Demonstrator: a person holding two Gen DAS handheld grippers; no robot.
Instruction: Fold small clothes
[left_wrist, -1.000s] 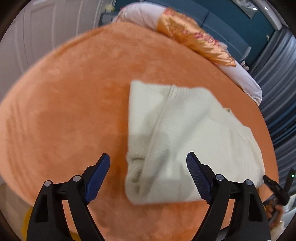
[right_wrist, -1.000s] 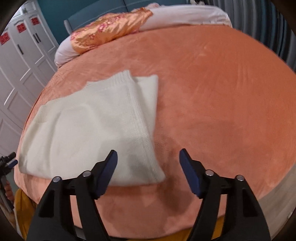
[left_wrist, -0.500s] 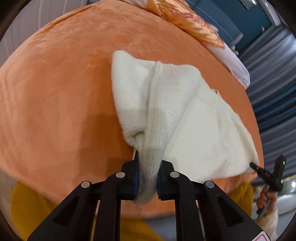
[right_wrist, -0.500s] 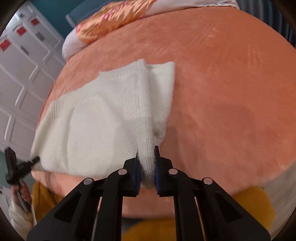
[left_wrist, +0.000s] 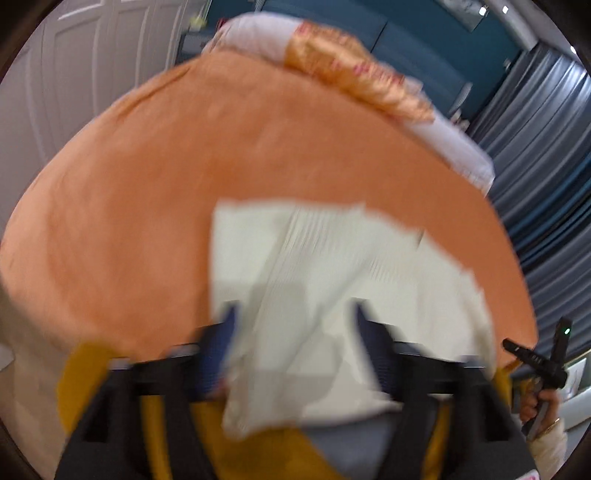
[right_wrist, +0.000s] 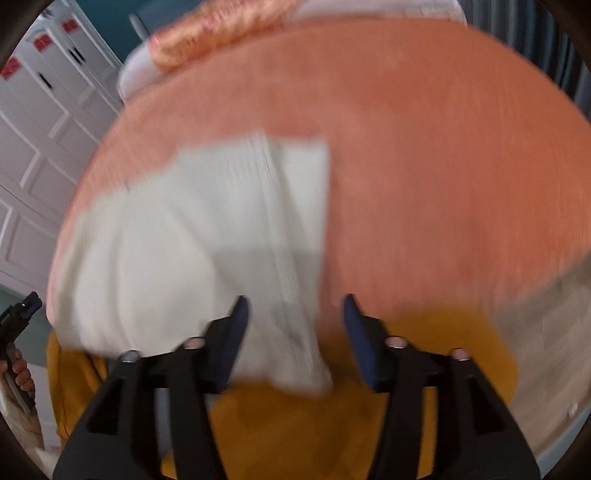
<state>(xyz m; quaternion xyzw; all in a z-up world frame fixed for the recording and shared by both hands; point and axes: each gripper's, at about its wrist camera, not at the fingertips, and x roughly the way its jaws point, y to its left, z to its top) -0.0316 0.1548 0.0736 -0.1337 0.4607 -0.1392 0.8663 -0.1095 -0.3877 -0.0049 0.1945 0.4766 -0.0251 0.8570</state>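
Both wrist views, blurred by motion. The cream knitted sweater is lying on the orange bedspread, its near edge hanging over the bed's edge at the bottom of each frame. In the left wrist view, the left gripper is opening: its blue-padded fingers are standing apart on either side of a fold of the sweater, released from it. In the right wrist view, the right gripper is likewise opening, its fingers flanking the sweater's drooping corner without pressing it. An orange patterned pillow is resting at the top of the frame. The other gripper, hand-held, is appearing at each frame's lower outer edge.
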